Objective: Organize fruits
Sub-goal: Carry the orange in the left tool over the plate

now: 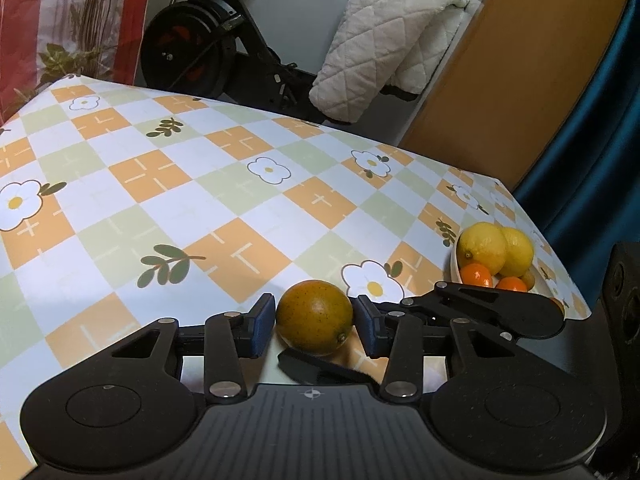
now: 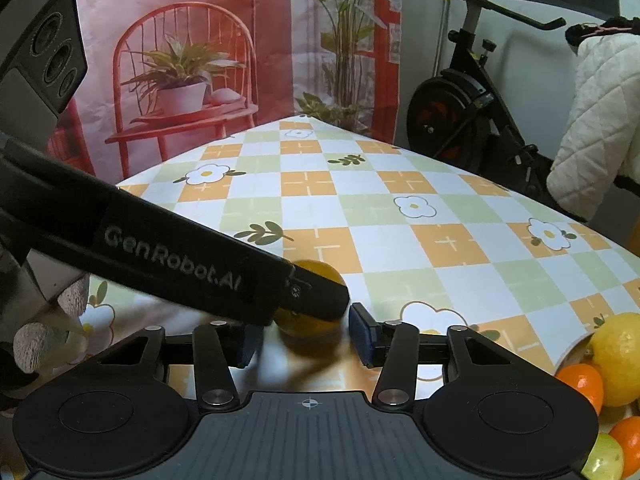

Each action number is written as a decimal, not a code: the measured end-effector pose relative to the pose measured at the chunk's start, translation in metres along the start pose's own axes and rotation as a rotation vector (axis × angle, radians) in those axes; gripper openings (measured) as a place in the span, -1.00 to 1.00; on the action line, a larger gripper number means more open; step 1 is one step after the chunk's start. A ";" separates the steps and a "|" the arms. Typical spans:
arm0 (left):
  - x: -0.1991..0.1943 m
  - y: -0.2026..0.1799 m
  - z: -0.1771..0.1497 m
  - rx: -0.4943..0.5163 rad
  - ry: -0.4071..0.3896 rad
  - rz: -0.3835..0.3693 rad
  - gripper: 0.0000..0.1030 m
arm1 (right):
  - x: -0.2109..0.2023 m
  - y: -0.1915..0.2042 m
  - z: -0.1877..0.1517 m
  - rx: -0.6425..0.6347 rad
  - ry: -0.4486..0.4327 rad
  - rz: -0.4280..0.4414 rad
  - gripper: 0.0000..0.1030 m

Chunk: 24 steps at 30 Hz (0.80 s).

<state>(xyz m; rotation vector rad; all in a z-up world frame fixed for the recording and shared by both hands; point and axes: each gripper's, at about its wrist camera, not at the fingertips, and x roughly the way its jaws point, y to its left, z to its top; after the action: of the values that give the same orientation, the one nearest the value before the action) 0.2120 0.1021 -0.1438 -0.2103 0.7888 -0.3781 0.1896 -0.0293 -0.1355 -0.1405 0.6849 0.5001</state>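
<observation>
A speckled orange-green citrus fruit (image 1: 315, 320) lies on the checked tablecloth (image 1: 240, 208). My left gripper (image 1: 316, 320) has its blue pads against both sides of it. In the right wrist view the same fruit (image 2: 316, 328) sits low and shadowed, half hidden by one of the left gripper's black fingers (image 2: 316, 296). My right gripper (image 2: 306, 340) straddles the fruit with a small gap on each side, its pads not pressing. Its black fingers (image 1: 500, 312) come in from the right in the left wrist view. A white bowl (image 1: 454, 264) holds lemons (image 1: 482, 248) and small oranges (image 1: 476, 274).
The bowl's rim (image 2: 576, 350) and its fruit fill the lower right of the right wrist view. A gloved hand (image 2: 36, 344) is at the lower left. Beyond the table's far edge stand an exercise bike (image 1: 200, 48), a quilted white coat (image 1: 384, 40) and a printed backdrop (image 2: 180, 60).
</observation>
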 end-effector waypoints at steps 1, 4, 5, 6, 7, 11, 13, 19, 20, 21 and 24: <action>0.000 0.000 0.000 0.000 0.000 0.000 -0.11 | -0.001 -0.001 0.000 0.006 -0.001 0.000 -0.24; -0.001 -0.003 -0.002 0.004 0.001 -0.001 -0.11 | -0.003 -0.002 -0.002 0.026 0.000 0.005 -0.24; -0.002 -0.005 -0.002 0.010 0.000 0.001 -0.11 | -0.005 -0.003 -0.003 0.031 -0.002 0.005 -0.24; -0.003 -0.007 -0.003 0.014 -0.001 0.001 -0.11 | -0.007 -0.003 -0.003 0.038 -0.004 0.005 -0.24; -0.004 -0.009 -0.003 0.017 -0.002 0.001 -0.11 | -0.009 -0.004 -0.004 0.047 -0.007 0.005 -0.24; -0.007 -0.019 -0.005 0.027 -0.006 -0.009 -0.11 | -0.020 -0.007 -0.009 0.078 -0.024 0.001 -0.24; -0.009 -0.025 -0.006 0.035 -0.008 -0.013 -0.11 | -0.027 -0.008 -0.010 0.086 -0.033 -0.005 -0.24; -0.013 -0.049 -0.004 0.071 -0.020 -0.025 -0.11 | -0.049 -0.016 -0.015 0.111 -0.073 -0.031 -0.24; -0.013 -0.054 -0.004 0.080 -0.021 -0.026 -0.11 | -0.053 -0.018 -0.016 0.116 -0.081 -0.037 -0.24; -0.014 -0.059 -0.003 0.088 -0.024 -0.028 -0.11 | -0.057 -0.019 -0.017 0.120 -0.087 -0.042 -0.24; -0.015 -0.073 -0.001 0.112 -0.032 -0.036 -0.11 | -0.069 -0.025 -0.019 0.127 -0.112 -0.066 -0.24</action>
<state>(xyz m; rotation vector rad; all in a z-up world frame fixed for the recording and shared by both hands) 0.1832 0.0413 -0.1115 -0.1252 0.7309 -0.4506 0.1454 -0.0836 -0.1071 -0.0152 0.5989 0.3969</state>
